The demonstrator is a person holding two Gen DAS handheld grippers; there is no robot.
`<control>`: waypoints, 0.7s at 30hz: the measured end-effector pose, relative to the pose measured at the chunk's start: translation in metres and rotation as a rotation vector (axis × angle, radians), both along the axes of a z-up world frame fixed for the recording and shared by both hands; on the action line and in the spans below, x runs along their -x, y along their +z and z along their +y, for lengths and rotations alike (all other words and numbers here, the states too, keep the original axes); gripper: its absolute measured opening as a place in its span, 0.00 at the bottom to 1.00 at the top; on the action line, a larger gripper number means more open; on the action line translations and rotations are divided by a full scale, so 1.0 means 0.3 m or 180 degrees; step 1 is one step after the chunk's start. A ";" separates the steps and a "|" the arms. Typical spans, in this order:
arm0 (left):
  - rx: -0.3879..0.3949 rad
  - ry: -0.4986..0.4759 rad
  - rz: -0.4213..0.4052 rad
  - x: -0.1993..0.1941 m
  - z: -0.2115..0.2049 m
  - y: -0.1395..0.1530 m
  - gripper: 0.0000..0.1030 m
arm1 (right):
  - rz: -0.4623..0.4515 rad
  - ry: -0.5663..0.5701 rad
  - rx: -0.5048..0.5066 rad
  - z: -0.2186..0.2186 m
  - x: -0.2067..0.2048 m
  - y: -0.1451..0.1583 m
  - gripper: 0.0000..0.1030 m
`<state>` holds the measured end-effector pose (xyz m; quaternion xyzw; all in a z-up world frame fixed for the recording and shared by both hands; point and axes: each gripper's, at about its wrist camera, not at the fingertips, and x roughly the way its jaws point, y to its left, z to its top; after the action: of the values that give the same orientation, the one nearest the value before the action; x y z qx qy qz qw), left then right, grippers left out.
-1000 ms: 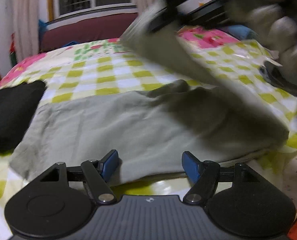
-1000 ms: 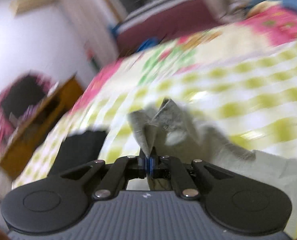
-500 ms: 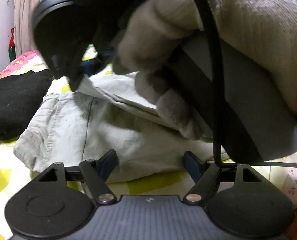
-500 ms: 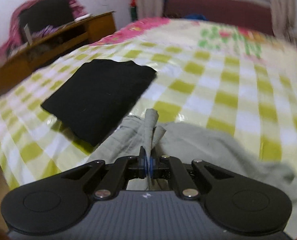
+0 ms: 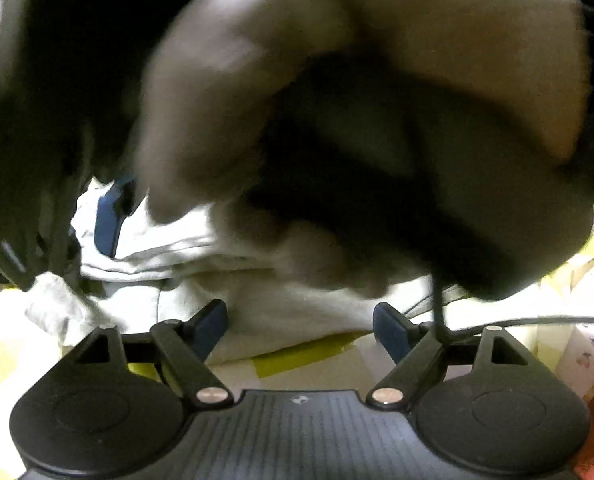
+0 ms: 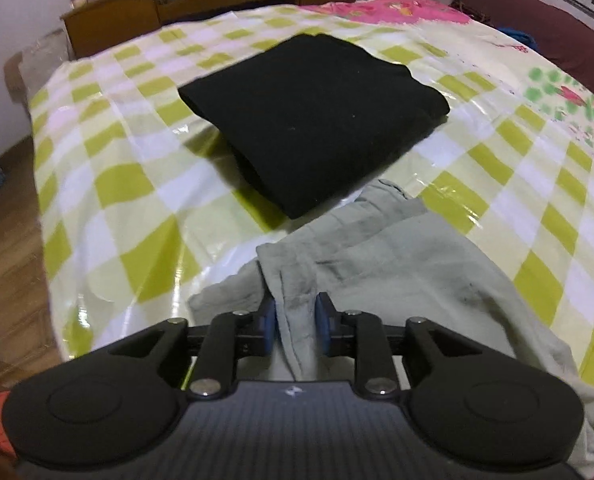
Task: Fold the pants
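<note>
Left hand-held gripper (image 5: 300,322) view mostly blocked by blurred gloved hand (image 5: 361,92); pants (image 5: 257,296) barely visible

The pants (image 6: 397,264) are pale grey-green. Beside them lies a folded black cloth (image 6: 317,116). The bed cover (image 6: 137,184) is checked in lime green and white, with pink flowers at its far end. The fingers (image 6: 268,322) have blue pads.

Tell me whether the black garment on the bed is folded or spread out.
Folded. The black garment lies as a compact, thick rectangle with stacked layers showing along its near edge, on the checked bedcover just beyond the grey pants.
</note>
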<state>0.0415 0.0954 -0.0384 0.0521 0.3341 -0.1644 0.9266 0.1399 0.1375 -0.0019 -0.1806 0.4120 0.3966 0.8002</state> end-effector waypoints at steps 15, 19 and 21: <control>0.0218 0.0442 -0.0094 0.037 0.109 0.119 0.90 | -0.0062 -0.0972 -0.0639 -0.638 0.084 0.118 0.43; 0.0150 0.0768 -0.0042 -0.004 0.206 0.118 0.90 | 0.0006 -0.1268 -0.0733 -0.767 0.115 0.060 0.43; 0.0014 0.0846 -0.0080 -0.030 0.205 0.126 0.90 | 0.0001 -0.1551 -0.0783 -0.855 0.120 0.037 0.43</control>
<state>0.0505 0.1570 -0.0006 0.0074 0.3261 -0.0403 0.9445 0.1037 -0.1190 0.0091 0.0225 0.3921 0.2394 0.8880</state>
